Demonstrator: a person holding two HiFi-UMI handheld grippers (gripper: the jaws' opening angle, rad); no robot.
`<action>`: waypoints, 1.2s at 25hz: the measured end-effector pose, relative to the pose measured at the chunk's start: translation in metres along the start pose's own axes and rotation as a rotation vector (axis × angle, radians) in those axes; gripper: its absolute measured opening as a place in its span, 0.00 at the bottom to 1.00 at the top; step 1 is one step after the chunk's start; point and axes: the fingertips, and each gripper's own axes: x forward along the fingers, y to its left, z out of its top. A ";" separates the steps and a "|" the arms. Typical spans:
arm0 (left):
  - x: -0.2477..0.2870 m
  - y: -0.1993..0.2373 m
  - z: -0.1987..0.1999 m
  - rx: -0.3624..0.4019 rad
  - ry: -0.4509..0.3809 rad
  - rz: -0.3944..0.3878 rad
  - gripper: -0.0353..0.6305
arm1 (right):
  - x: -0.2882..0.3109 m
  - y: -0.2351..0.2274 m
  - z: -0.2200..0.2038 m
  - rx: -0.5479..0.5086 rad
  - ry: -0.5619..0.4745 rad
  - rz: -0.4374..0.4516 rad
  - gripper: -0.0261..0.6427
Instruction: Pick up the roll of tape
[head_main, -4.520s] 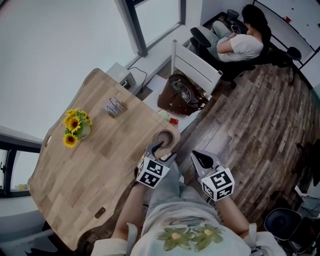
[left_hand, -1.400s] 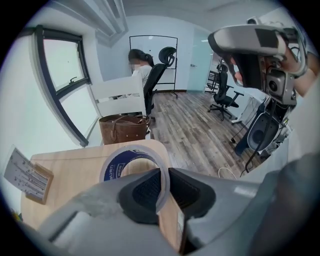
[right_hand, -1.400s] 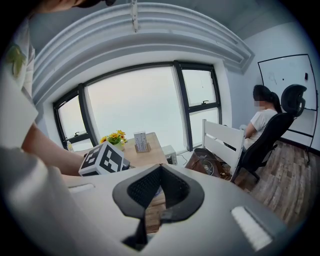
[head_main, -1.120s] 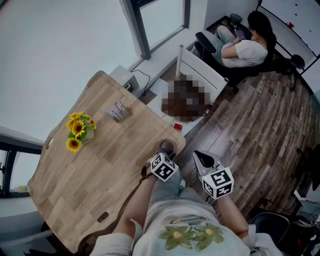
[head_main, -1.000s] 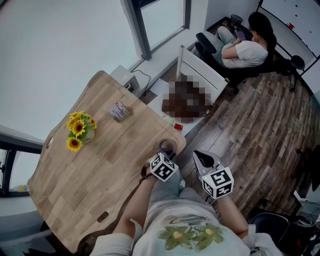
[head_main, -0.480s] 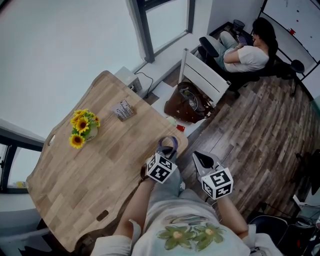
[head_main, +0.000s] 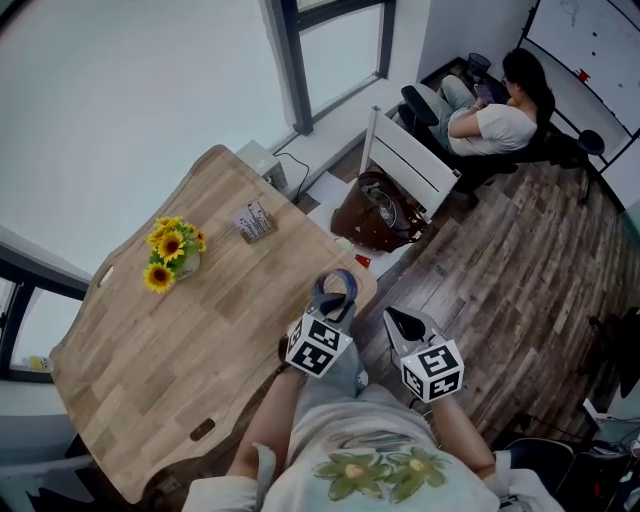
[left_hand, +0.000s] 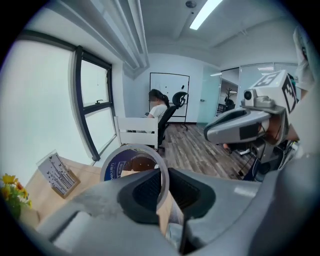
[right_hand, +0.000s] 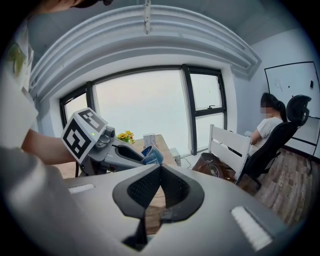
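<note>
The roll of tape (head_main: 337, 289) is a pale ring with a blue printed core. My left gripper (head_main: 333, 303) is shut on its rim and holds it in the air over the near right corner of the wooden table (head_main: 190, 340). In the left gripper view the tape (left_hand: 131, 166) stands upright between the dark pads (left_hand: 147, 190). Just right of it, off the table edge, my right gripper (head_main: 399, 322) is shut with nothing in it. The right gripper view shows the left gripper's fingers with the tape (right_hand: 150, 154) ahead to the left.
A small vase of sunflowers (head_main: 171, 251) and a card holder (head_main: 254, 221) stand at the table's far side. Beyond the corner are a brown bag (head_main: 376, 213) on the floor, a white chair (head_main: 412, 162) and a seated person (head_main: 488, 118).
The left gripper, earlier down at the tape on the table corner, has risen with the roll in its jaws. The right gripper has stayed in place.
</note>
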 end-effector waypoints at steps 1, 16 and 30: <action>-0.004 -0.001 0.004 0.003 -0.013 0.004 0.13 | -0.001 0.001 0.000 -0.001 -0.001 0.000 0.04; -0.062 -0.020 0.045 0.014 -0.225 0.031 0.13 | -0.012 0.022 0.011 -0.031 -0.050 0.008 0.04; -0.086 -0.027 0.047 -0.013 -0.315 0.067 0.13 | -0.018 0.039 0.009 -0.067 -0.036 0.035 0.04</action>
